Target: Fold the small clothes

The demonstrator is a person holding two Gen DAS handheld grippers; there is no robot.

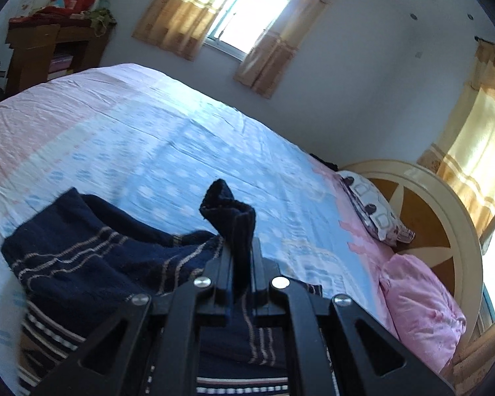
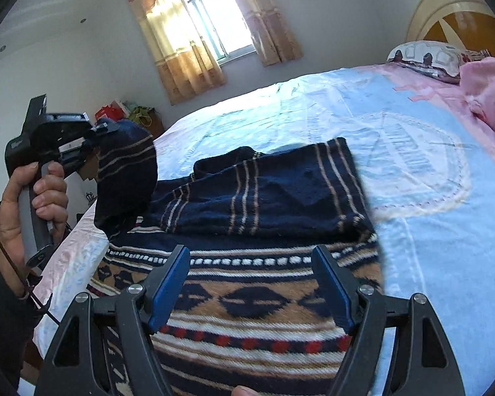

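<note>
**Sleeve lifted for the fold, right tool standing by**

The left tool (image 1: pixel 242 257) is clamped on a bunched end of navy knit, most likely a sleeve (image 1: pixel 234 217) of the sweater (image 2: pixel 264 191), with the cuff poking up past its tips. In the right wrist view the same tool is carried in a person's hand (image 2: pixel 26 204) at the left edge of the bed (image 2: pixel 445 198), and the gripped sleeve hangs raised off the bedding. The right tool (image 2: pixel 250 283) has its blue pads (image 2: pixel 170 287) spread wide with nothing between them, hovering over the patterned tan, navy and red body of the sweater.

The garment lies on the blue and pink bedsheet near the bed's edge, its navy striped upper part already doubled over the patterned part. The picture is smeared here, so the exact layering is hard to read.

The step in hand looks like folding the sleeve across. Next, the left tool should carry the sleeve over the body and lay it flat before letting go, while the right tool pins or takes the opposite edge to keep the stack from sliding.
</note>
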